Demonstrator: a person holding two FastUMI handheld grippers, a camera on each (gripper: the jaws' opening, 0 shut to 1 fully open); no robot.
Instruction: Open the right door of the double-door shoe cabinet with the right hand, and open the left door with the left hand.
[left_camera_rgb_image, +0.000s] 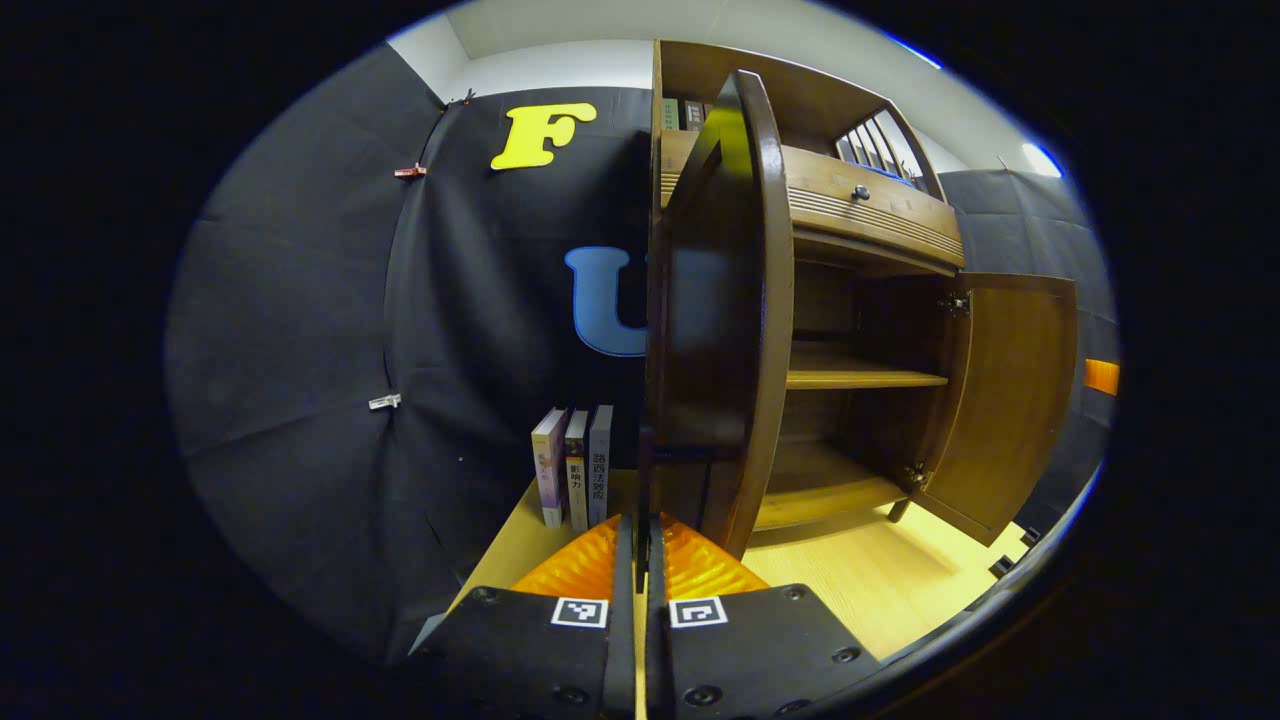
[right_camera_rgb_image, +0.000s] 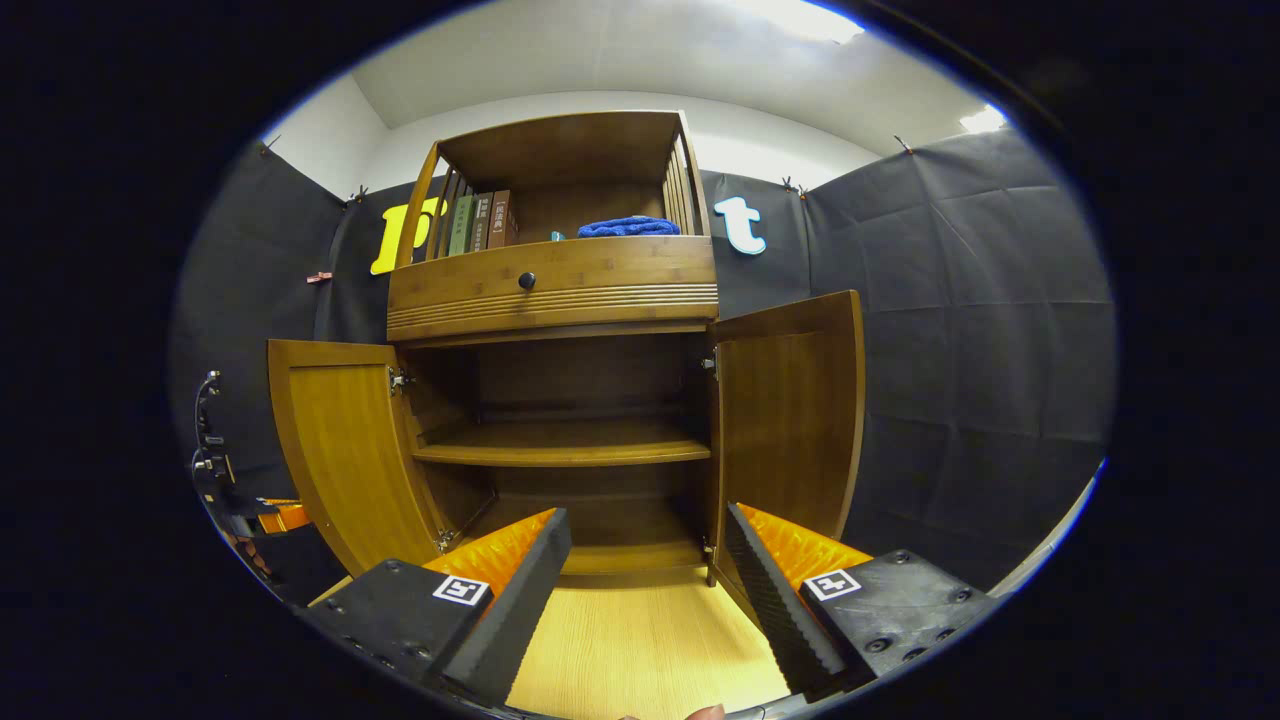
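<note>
Ahead of my left gripper (left_camera_rgb_image: 640, 560): left door (left_camera_rgb_image: 720, 320), maybe pinched; fingers together.
Right gripper (right_camera_rgb_image: 645, 590): apart, right door (right_camera_rgb_image: 790, 420) open.
Risk: my pull slips.

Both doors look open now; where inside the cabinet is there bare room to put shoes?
Middle shelf and bottom board lie bare between left door and right door. Crowded: top shelf, with books and blue cloth.

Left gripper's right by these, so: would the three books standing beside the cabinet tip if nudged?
Probably. The books stand upright on narrow edges with no support visible on their outer side. They look rigid, so they'd likely topple together rather than bend.
</note>
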